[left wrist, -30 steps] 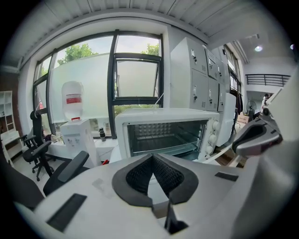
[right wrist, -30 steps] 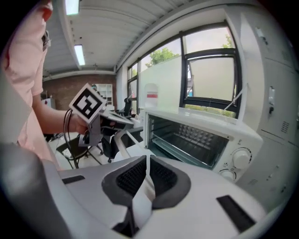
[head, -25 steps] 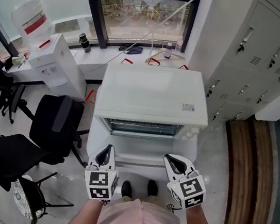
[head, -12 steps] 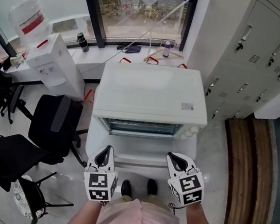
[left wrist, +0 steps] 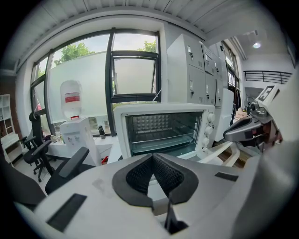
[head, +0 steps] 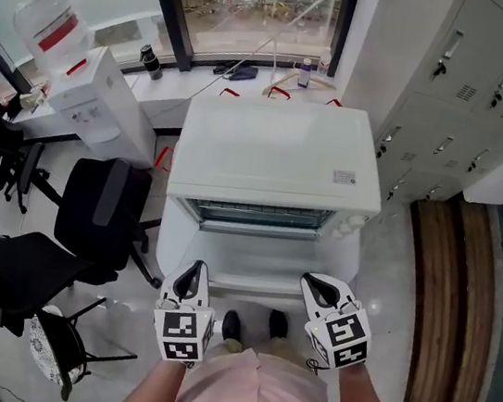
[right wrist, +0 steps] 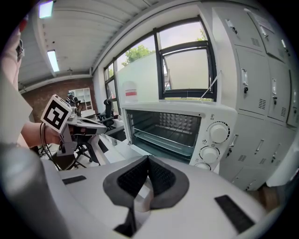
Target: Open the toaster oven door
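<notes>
Head view is showing the white toaster oven (head: 277, 157) sitting with its door (head: 259, 260) hanging folded down, open. The left hand-held gripper (head: 191, 273) and right hand-held gripper (head: 319, 288) are hovering near that door's front edge, both clenched on nothing.

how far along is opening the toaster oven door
Done: the toaster oven door is swung down flat, and the wire rack inside shows. In hand: nothing. The left tongs and right tongs are both shut and empty, hovering by the door's front edge. Left: nothing of the opening itself, as far as these views show.
</notes>
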Demonstrator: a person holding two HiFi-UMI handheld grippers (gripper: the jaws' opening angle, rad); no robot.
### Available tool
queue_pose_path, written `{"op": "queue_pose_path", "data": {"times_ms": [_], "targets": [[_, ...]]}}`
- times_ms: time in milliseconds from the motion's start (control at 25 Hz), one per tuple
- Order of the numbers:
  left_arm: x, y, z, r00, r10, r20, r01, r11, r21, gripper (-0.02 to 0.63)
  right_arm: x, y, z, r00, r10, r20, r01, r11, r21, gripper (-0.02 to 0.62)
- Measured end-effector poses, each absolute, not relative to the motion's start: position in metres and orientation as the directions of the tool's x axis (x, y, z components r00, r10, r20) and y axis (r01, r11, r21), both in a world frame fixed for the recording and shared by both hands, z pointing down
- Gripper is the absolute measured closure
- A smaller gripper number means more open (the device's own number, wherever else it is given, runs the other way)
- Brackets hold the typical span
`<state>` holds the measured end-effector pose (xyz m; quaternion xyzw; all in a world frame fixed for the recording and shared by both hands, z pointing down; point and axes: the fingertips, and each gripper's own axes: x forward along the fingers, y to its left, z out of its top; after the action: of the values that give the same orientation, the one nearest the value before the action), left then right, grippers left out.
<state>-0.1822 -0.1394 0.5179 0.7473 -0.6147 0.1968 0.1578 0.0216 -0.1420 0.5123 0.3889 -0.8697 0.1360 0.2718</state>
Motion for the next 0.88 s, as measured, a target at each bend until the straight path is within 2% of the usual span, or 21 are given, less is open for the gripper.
{"op": "queue_pose_path", "data": {"times_ms": [880], "targets": [[-0.175, -0.101, 0.575, 0.195, -0.765, 0.613, -0.973, -0.232, 0.020, 0.592, 0.024, -0.099, 0.569, -0.584, -0.480, 0.655, -0.712, 0.691, -0.128, 0.595]]}}
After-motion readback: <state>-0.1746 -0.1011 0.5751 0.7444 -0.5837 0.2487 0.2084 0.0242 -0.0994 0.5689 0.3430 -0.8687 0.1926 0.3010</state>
